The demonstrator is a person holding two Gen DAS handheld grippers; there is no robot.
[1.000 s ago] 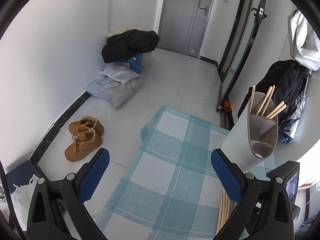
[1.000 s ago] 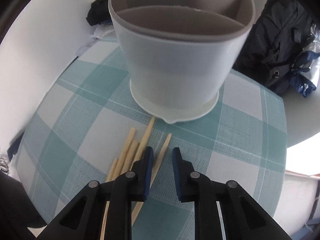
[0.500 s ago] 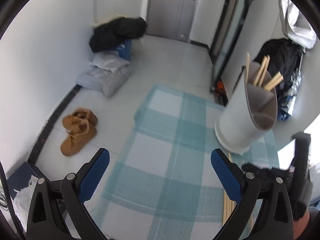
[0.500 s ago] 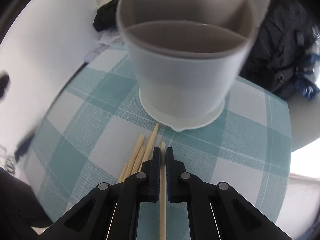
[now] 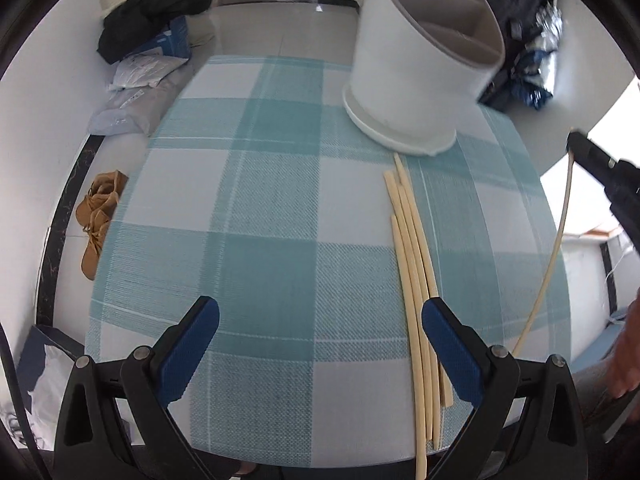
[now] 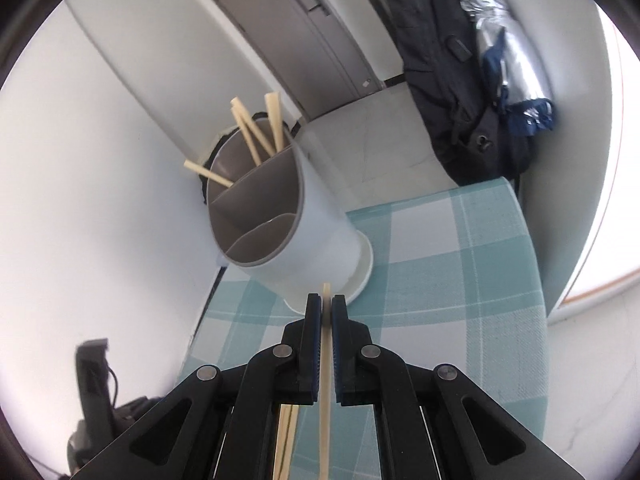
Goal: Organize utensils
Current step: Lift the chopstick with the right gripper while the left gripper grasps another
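Fingers right [image 6: 327, 312]: clenched on 1 chopstick [image 6: 325, 380], tip poking past | fingers left [image 5: 320, 344]: released, over tablecloth [image 5: 256, 208]

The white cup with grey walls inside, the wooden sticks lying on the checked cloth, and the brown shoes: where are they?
White utensil holder with grey dividers [image 5: 404, 92], left wrist view, outer wall.
Loose pale wooden chopsticks [image 5: 416, 264], left wrist view, middle of the bundle.
Tan brown shoes [image 5: 98, 218], left wrist view, upper of the pair.
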